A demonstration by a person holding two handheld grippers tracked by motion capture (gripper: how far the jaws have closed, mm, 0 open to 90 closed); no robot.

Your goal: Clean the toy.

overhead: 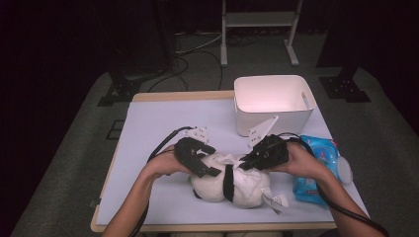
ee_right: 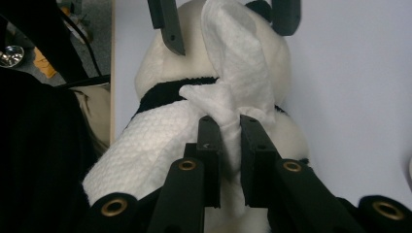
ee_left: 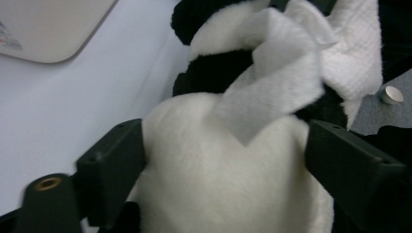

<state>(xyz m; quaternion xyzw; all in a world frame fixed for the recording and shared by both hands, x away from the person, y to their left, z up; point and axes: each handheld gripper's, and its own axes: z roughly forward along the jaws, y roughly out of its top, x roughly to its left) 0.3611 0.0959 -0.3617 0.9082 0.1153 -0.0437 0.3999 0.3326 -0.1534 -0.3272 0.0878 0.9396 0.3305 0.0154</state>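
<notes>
— Closest up, between the jaws of the right gripper (ee_right: 229, 121)?

— Pinched there: a bunched fold of white wipe (ee_right: 233, 58), pressed tight, nothing else in the grip.

— And beyond, biggest first?

— Pale bench (overhead: 148, 123) under everything. Ahead of both sets of jaws, well apart: white bin (overhead: 269, 78), apparently empty. Directly beneath and between the two sets of jaws: panda plush (overhead: 247, 187), lying on its side on the bench. Just outside the right gripper, away from the left: blue pack of wipes (overhead: 316, 153), flat on the bench.

— Left gripper (ee_left: 223, 160)?

— Jaws spread wide, one on either side of the plush's white fur, flanking rather than squeezing.

— How far along, then?

— Probably midway through a wipe-down. Done: wipe out of the pack, draped over the plush's back and across its black band, one end up in the right jaws. Left, at a guess: steadying the toy again, rubbing over the rest of the fur, then dropping something into the bin, wipe or toy. Cannot tell which.
</notes>
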